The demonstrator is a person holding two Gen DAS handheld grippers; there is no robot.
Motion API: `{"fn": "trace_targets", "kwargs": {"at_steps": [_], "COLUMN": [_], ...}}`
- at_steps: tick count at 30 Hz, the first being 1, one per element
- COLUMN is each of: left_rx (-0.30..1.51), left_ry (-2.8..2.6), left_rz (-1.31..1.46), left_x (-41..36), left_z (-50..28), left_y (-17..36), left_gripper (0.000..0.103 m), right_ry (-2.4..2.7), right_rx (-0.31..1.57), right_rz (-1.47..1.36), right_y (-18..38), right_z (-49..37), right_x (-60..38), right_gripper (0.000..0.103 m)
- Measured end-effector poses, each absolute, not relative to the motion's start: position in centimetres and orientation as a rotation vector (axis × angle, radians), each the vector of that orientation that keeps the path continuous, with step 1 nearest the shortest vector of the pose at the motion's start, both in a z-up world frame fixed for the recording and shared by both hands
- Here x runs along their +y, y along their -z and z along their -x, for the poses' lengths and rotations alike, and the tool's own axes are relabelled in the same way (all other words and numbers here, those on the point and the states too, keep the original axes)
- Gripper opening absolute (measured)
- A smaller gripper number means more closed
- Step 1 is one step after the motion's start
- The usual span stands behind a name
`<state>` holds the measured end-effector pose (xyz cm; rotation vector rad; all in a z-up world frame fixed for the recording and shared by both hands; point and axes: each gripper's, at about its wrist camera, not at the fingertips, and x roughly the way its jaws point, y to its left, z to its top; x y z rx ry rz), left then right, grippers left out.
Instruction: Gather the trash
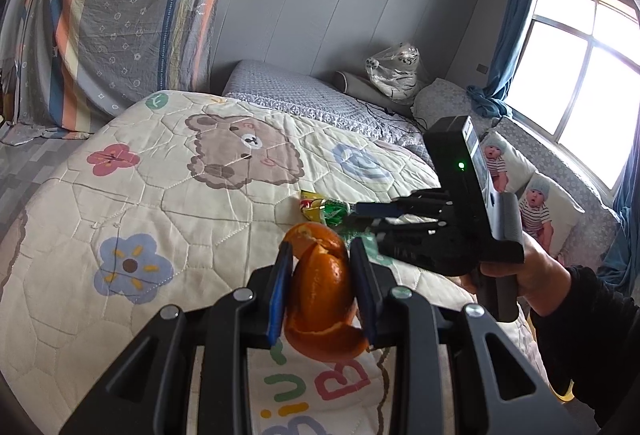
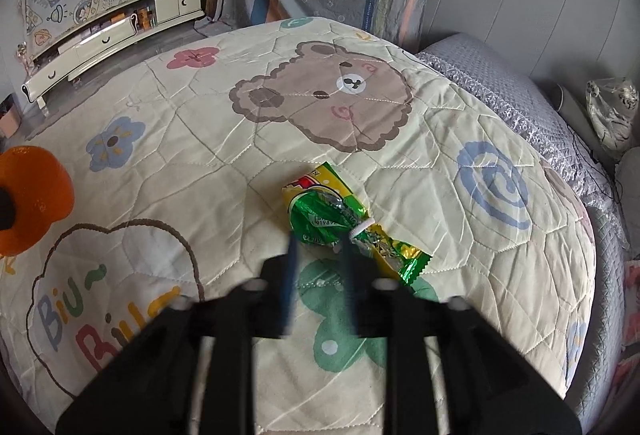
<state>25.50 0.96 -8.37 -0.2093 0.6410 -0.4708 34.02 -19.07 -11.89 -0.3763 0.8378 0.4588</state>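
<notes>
While our left gripper point(image 1: 320, 275) clamped the orange peel point(image 1: 320, 299), our parted, empty right gripper point(image 2: 320, 247) nearly straddled the wrappers point(image 2: 344, 223), lying far-left to near-right.

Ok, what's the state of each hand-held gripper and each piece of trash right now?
Left hand-held gripper: shut on orange peel.
Orange peel: clamped between the fingers, lifted off the quilt.
Right hand-held gripper: open, at the wrappers.
Green and yellow wrappers: crumpled, lying on the quilt, not gripped.
</notes>
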Motion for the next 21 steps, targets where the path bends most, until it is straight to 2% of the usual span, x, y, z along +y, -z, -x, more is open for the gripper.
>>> {"fn": "trace_targets", "kwargs": {"at_steps": [1, 3, 11, 12, 13, 14, 15, 17, 21], "left_rx": [0.642, 0.64, 0.644, 0.644, 0.646, 0.647, 0.645, 0.639, 0.626], "left_ry": [0.472, 0.471, 0.47, 0.467, 0.467, 0.464, 0.457, 0.45, 0.437], "left_rz": [0.211, 0.214, 0.206, 0.208, 0.21, 0.211, 0.208, 0.198, 0.174], "left_x": [1.0, 1.0, 1.0, 1.0, 1.0, 1.0, 1.0, 0.8, 0.1], "left_z": [-25.6, -25.6, -25.8, -25.9, -26.0, -26.0, -25.9, -25.8, -25.5], "left_y": [8.4, 8.4, 8.4, 8.4, 8.4, 8.4, 8.4, 8.2, 7.4], "left_gripper": [0.028, 0.028, 0.028, 0.028, 0.028, 0.028, 0.028, 0.028, 0.028], "right_ry": [-0.475, -0.489, -0.473, -0.462, -0.446, -0.426, -0.41, -0.401, -0.368], "right_rx": [0.792, 0.773, 0.875, 0.876, 0.888, 0.894, 0.897, 0.884, 0.822], "right_rz": [0.376, 0.378, 0.452, 0.45, 0.434, 0.417, 0.388, 0.34, 0.302], "right_y": [11.6, 11.3, 14.0, 14.2, 14.4, 14.4, 14.3, 13.7, 11.5], "right_z": [-33.5, -33.4, -36.9, -37.4, -38.1, -38.6, -39.0, -39.3, -37.8], "right_x": [-19.1, -18.8, -18.0, -18.1, -18.3, -18.5, -18.8, -19.5, -20.9], "right_gripper": [0.082, 0.062, 0.064, 0.061, 0.053, 0.035, 0.035, 0.022, 0.02]}}
